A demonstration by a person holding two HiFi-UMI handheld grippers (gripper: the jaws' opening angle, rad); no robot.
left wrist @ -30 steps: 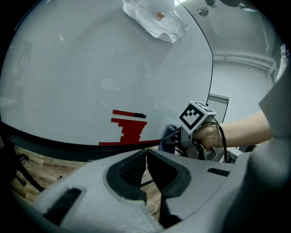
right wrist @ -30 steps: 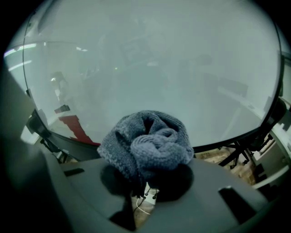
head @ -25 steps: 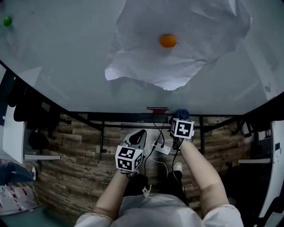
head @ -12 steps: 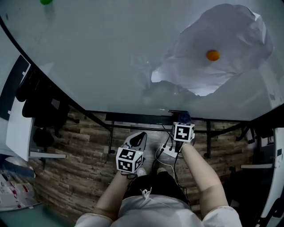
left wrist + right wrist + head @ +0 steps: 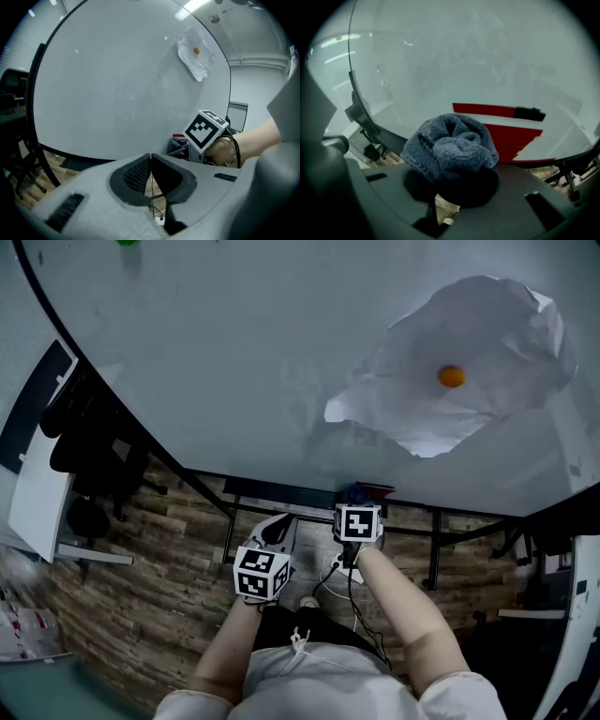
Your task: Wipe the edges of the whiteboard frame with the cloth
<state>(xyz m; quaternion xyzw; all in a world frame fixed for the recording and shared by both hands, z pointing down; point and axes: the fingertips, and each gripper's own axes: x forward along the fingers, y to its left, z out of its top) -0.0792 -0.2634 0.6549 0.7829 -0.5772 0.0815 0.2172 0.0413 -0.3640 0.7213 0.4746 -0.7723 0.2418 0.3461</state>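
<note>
I'm holding the cloth (image 5: 450,145) bunched in my right gripper (image 5: 356,506), close to the frame's bottom edge (image 5: 281,491) running crosswise just ahead, while my left gripper (image 5: 150,157) is hanging back, closed and empty.

1. An office or meeting room was suggested by a large whiteboard (image 5: 234,362).
2. A paper sheet (image 5: 487,343) was held on it by an orange magnet (image 5: 451,377).
3. Above, strip lights (image 5: 193,4) were seen, and below, wood-plank flooring (image 5: 141,596).

A: Cam layout?
B: Head view looks steeply down my whiteboard (image 5: 234,352). Left gripper view faces it from farther back; both catch the paper (image 5: 487,343). Right gripper view sits close, probably at its bottom edge.
</note>
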